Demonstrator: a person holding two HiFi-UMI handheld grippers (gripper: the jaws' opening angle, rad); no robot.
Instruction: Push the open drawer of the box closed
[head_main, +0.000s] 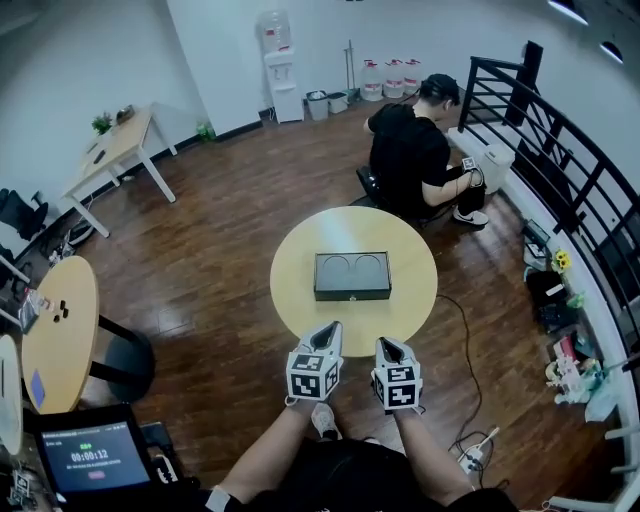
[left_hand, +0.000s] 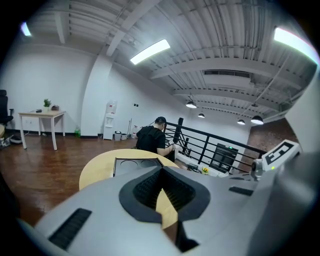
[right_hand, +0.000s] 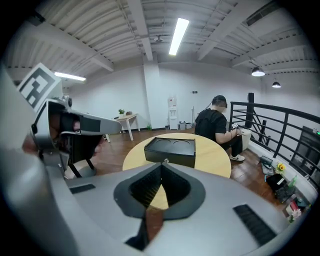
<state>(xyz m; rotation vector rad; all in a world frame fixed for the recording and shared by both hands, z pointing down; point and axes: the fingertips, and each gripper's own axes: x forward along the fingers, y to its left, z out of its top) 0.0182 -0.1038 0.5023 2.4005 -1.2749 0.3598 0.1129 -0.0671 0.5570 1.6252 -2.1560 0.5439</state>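
Observation:
A black box (head_main: 352, 276) with two round recesses in its top lies in the middle of the round yellow table (head_main: 300, 300). In the right gripper view the box (right_hand: 170, 151) shows its front face with a small knob (right_hand: 166, 161); I cannot tell how far the drawer stands out. My left gripper (head_main: 333, 328) and right gripper (head_main: 386, 344) hover side by side over the table's near edge, short of the box and not touching it. Both are shut and hold nothing. The left gripper view shows the box (left_hand: 135, 165) just past its closed tips (left_hand: 161, 169).
A person in black (head_main: 415, 150) sits beyond the table's far side. A black railing (head_main: 560, 150) runs along the right. Another round table (head_main: 60, 330) and a tablet with a timer (head_main: 95, 458) are at the left. Cables (head_main: 475, 440) lie on the floor at the right.

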